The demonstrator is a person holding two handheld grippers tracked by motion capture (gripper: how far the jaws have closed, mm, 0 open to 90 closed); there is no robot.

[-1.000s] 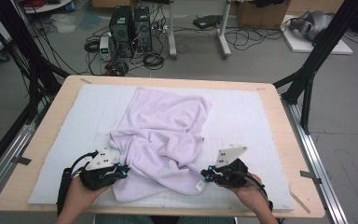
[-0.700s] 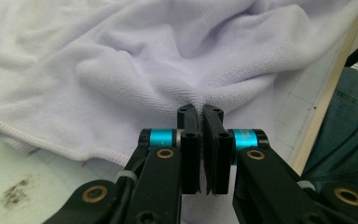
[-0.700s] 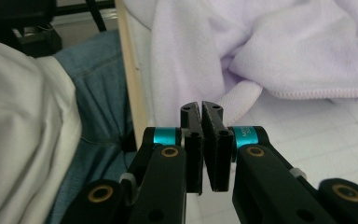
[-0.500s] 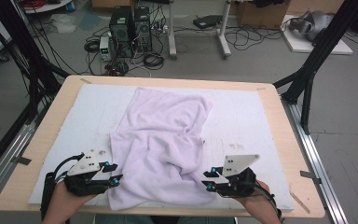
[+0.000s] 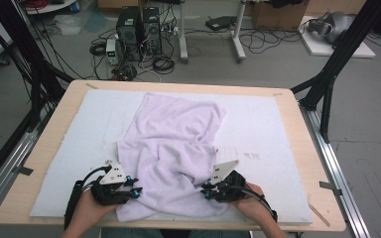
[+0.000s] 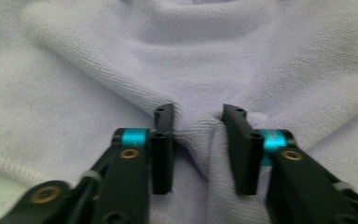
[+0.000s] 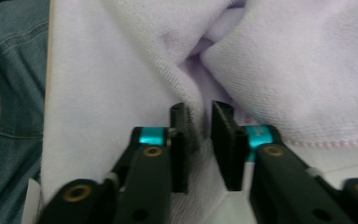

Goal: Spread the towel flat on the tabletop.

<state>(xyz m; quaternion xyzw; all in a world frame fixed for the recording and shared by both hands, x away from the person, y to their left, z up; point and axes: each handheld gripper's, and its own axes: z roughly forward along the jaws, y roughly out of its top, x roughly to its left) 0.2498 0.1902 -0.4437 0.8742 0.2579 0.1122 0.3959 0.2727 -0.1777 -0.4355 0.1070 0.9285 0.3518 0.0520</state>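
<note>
Now | left gripper closing on towel fold | right gripper pinching near hem | table beyond clear

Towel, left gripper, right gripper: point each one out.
towel [image 5: 178, 134], high view, on its flat middle.
left gripper [image 5: 135, 190], high view, between its fingertips at the towel's near left edge.
right gripper [image 5: 206, 191], high view, between its fingertips at the near right edge.

Wooden table, white mat over top; crumpled lilac towel on mat (near front edge).
</note>
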